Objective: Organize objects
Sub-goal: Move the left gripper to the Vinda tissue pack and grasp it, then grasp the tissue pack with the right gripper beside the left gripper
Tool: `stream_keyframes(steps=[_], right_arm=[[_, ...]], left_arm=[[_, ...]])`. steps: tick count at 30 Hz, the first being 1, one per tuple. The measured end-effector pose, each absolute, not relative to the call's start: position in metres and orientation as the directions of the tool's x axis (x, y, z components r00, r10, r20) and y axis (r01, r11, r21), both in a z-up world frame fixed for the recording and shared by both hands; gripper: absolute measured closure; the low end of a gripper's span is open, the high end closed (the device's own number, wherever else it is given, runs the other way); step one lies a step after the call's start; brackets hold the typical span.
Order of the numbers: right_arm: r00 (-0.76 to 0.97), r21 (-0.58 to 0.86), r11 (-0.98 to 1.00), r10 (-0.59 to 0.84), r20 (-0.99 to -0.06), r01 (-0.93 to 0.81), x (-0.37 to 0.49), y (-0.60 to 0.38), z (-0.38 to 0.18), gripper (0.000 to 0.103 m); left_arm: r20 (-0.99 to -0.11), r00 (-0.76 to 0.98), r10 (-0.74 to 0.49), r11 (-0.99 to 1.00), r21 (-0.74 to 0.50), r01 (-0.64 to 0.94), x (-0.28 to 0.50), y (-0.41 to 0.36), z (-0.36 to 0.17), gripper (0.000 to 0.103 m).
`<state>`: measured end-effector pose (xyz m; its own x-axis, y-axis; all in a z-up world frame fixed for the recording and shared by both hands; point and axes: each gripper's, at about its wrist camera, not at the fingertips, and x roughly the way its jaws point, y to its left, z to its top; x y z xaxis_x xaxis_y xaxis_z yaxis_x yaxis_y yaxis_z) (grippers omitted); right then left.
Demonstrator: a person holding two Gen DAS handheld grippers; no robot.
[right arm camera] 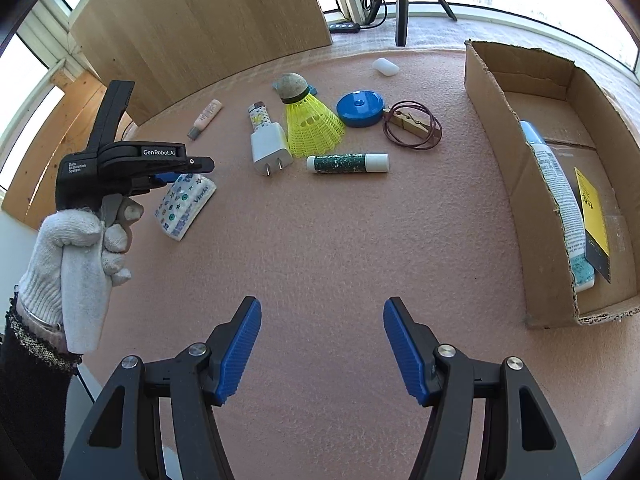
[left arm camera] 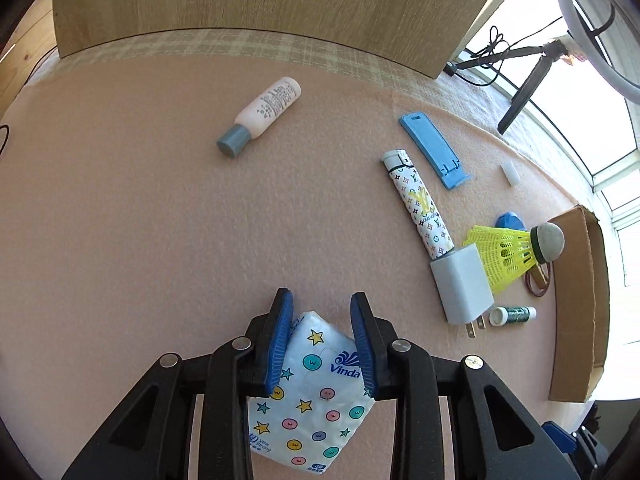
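Left claw [left arm camera: 322,336] clamped on tissue pack [left arm camera: 316,396] at one end; soft, light, crushable, slick wrapper, so grip mid-body. Right claw [right arm camera: 322,346] stood wide, empty.

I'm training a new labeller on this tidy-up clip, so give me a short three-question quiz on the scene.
1. True or false: the left gripper is shut on the tissue pack.
2. What already lies in the cardboard box? A) a white tube and a yellow card B) the shuttlecock C) nothing
3. What stands between the right gripper fingers?

Key: 1 true. 2 A. 3 Nothing; it is open over bare mat.
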<state>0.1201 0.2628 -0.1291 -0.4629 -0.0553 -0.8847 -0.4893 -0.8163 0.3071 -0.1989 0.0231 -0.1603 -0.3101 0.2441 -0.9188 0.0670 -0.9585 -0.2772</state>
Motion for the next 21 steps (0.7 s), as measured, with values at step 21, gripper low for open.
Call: stream_keyframes(steps=[21], right_arm=[[-0.475,0.43,-0.788,-0.203,-0.857,-0.44,0.092,0.235,-0.148,0.043]], left_arm=[[-0.888,-0.318,0.332,-0.938,-0.346,-0.015,-0.106,-0.002,-0.136,0.055]])
